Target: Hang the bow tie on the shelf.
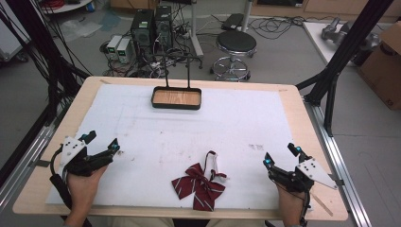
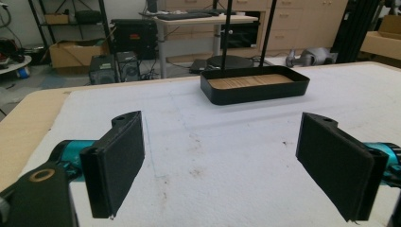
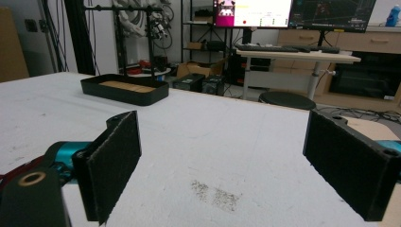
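A grey floor [image 1: 283, 56] lies behind the wooden table [image 1: 293, 101], with a round black stool [image 1: 235, 43], computer towers [image 1: 151, 26] among cables, a cardboard box [image 1: 385, 66], and a desk [image 3: 295, 56] carrying lit monitors [image 3: 253, 12].

A light wooden table [image 1: 38, 156] with rounded corners carries a white mat [image 1: 236, 127] that covers most of its top, leaving a bare wood border on all sides. The mat is scuffed, with grey smudges near its middle and a darker speckled patch toward its right side. At the far edge of the mat, roughly centred, sits a shallow black tray [image 1: 176, 105] with a wood-coloured floor; two thin black rods rise from its far side. Near the front edge, a little right of centre, lies a dark red striped bow tie [image 1: 197, 186] with a white strap, well apart from the tray.
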{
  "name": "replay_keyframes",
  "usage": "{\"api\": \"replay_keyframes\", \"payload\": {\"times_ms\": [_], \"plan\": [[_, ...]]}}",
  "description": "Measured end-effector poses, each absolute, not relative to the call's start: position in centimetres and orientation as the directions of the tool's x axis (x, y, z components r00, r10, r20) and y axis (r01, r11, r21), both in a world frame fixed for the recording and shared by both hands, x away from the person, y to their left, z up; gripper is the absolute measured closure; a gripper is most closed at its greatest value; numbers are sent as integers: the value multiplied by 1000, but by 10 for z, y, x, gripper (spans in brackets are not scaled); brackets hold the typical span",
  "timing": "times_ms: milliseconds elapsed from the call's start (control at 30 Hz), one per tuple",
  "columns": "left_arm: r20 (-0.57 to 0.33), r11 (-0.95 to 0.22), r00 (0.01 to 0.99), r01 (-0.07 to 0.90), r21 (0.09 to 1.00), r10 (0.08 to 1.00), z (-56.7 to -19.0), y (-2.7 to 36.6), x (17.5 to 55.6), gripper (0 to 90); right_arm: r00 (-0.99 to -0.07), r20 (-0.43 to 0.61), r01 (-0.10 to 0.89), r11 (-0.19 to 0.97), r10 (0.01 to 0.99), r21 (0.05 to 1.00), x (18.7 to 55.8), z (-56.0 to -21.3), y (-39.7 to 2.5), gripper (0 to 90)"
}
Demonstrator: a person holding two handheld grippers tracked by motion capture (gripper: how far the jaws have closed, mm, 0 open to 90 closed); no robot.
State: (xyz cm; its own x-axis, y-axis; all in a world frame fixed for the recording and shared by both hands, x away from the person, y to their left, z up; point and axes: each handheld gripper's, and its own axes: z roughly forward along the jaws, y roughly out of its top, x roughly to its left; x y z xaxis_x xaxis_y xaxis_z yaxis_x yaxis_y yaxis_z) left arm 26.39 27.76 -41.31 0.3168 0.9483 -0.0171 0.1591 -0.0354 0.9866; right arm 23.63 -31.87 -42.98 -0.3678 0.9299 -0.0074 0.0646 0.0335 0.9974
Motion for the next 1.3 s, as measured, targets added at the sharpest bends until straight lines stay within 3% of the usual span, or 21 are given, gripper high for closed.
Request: {"api": "replay_keyframes", "payload": {"times_ms": [700, 1000, 1300], "plan": [[-9, -41, 301, 158, 987, 954, -415, 281, 261, 166, -409, 0, 80, 36, 912, 996, 235, -421, -303, 111], [1, -50, 299, 157, 986, 954, -416, 279, 262, 165, -511, 47, 147, 33, 858, 989, 233, -422, -264, 116], [13, -63, 300, 158, 985, 954, -417, 277, 262, 165, -698, 29, 218, 174, 715, 960, 228, -431, -195, 174]]}}
